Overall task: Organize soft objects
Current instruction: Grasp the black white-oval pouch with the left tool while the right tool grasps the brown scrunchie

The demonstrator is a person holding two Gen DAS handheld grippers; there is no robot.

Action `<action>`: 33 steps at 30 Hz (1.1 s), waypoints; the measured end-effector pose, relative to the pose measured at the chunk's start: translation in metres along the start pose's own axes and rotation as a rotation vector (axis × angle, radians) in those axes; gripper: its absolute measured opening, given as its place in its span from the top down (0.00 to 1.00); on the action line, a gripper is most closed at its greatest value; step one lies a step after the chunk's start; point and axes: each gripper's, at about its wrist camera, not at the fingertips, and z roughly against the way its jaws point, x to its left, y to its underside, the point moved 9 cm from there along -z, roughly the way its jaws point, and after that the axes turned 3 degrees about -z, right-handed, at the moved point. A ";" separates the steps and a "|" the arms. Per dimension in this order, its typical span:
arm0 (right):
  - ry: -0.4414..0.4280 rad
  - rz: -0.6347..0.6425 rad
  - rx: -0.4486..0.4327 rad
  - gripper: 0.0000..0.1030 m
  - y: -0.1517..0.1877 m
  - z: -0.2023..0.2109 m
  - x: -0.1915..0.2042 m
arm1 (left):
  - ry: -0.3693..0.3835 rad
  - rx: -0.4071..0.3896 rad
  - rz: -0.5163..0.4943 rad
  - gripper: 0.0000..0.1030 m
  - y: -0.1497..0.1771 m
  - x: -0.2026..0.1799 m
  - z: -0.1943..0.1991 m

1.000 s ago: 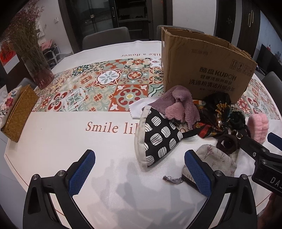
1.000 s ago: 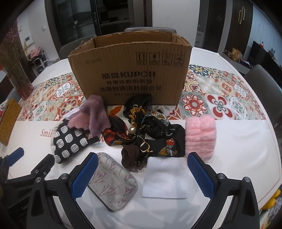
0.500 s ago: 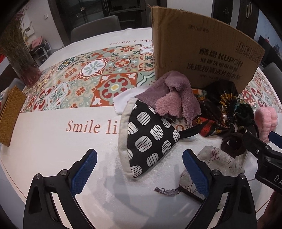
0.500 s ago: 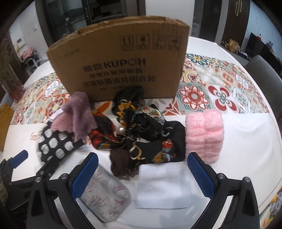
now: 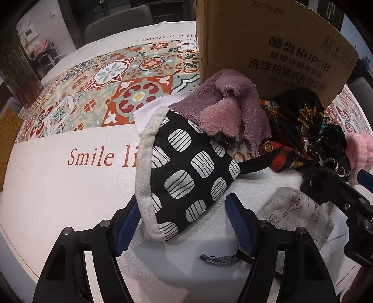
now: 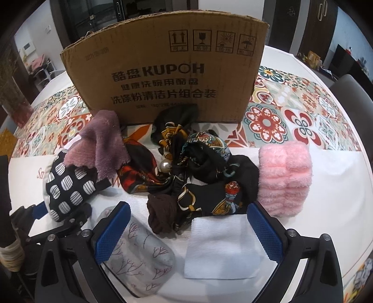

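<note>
Since the earlier frame, left gripper (image 5: 181, 223) has descended; its jaws are closing astride the dotted pouch (image 5: 186, 177), pads not yet pressing. Right gripper (image 6: 188, 230) hangs open above the white cloth (image 6: 219, 251). Pouch lies on the table (image 5: 58, 186), before the box (image 5: 268, 51), partly under a purple towel (image 5: 228, 109). Expect light, limp fabric; grip the near rounded end. The tablecloth looks smooth; chairs ring the table.

Likely a home dining room: patterned tablecloth (image 5: 98, 98) on a table, grey chairs (image 5: 116, 25), glass-fronted cabinets (image 6: 98, 14) behind.
</note>
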 end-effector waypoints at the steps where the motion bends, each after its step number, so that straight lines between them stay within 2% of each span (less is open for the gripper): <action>1: 0.000 -0.002 0.003 0.02 0.001 0.000 0.000 | 0.002 -0.002 0.001 0.34 0.000 0.000 0.000; 5: -0.009 0.003 0.004 0.06 0.002 0.001 0.003 | 0.010 -0.011 0.008 0.45 0.000 0.001 0.004; 7: -0.018 0.011 0.001 0.11 0.004 0.002 0.007 | 0.017 -0.016 0.009 0.48 0.000 0.001 0.006; 9: -0.038 0.011 0.014 0.27 0.007 0.000 0.009 | 0.016 -0.020 0.003 0.53 0.000 0.000 0.008; 12: -0.057 -0.001 0.036 0.44 0.011 -0.003 0.011 | 0.011 -0.026 -0.006 0.56 0.002 0.000 0.011; 19: -0.064 -0.005 0.035 0.63 0.011 -0.002 0.012 | 0.024 -0.031 0.009 0.63 0.007 0.003 0.019; 23: -0.063 -0.006 0.030 0.78 0.011 0.001 0.012 | 0.031 -0.035 0.011 0.65 0.008 0.003 0.023; 33: -0.074 0.011 0.000 0.91 0.013 0.014 0.012 | 0.032 -0.062 0.015 0.65 0.011 0.002 0.038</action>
